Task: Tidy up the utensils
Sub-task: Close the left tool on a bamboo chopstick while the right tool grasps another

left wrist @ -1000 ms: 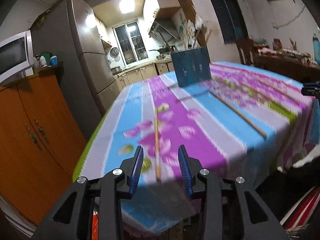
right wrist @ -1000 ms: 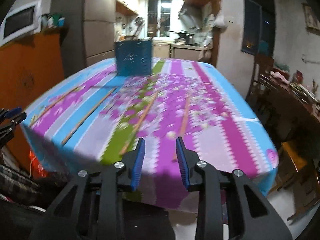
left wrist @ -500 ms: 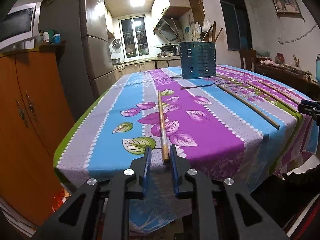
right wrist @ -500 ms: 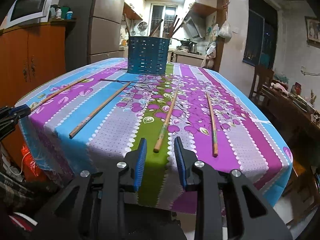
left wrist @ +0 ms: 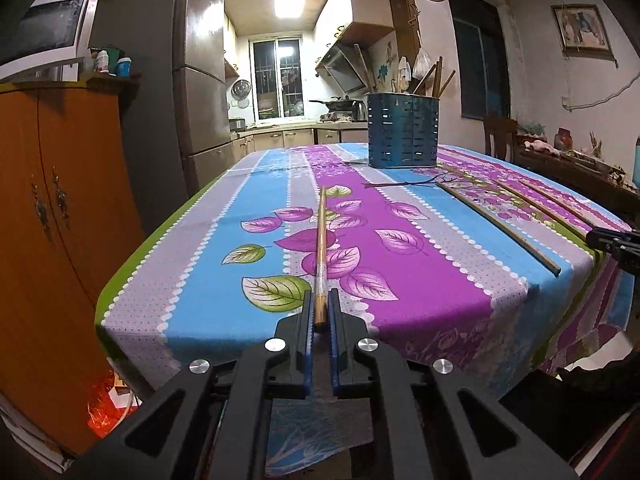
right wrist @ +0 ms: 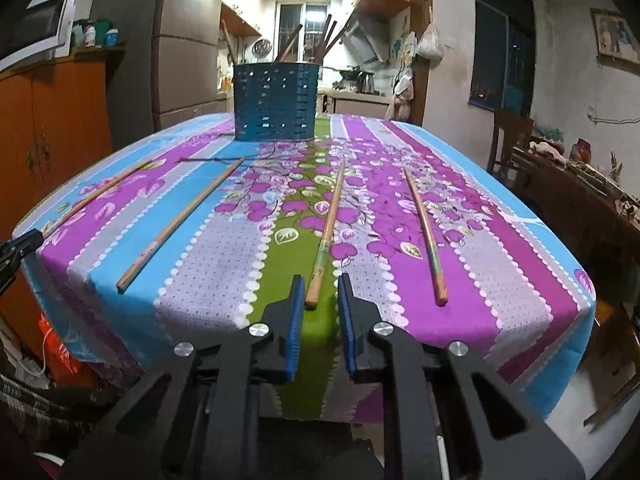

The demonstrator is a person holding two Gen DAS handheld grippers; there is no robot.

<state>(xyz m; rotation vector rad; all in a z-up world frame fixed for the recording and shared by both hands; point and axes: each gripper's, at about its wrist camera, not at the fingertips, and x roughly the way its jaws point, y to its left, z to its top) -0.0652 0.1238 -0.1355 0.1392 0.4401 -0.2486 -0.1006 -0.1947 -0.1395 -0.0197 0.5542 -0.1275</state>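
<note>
Chopsticks lie on the floral tablecloth: left gripper clamps one chopstick, right gripper is closing around another chopstick, unpinched; lift level toward the blue holder at twelve o'clock.

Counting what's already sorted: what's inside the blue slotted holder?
Several wooden sticks, probably chopsticks, poke above the blue holder's rim. Its wall hides their lower ends and anything shorter inside.

The near end of a thin brown wooden chopstick is being clamped by the left gripper on the striped floral tablecloth.
</note>
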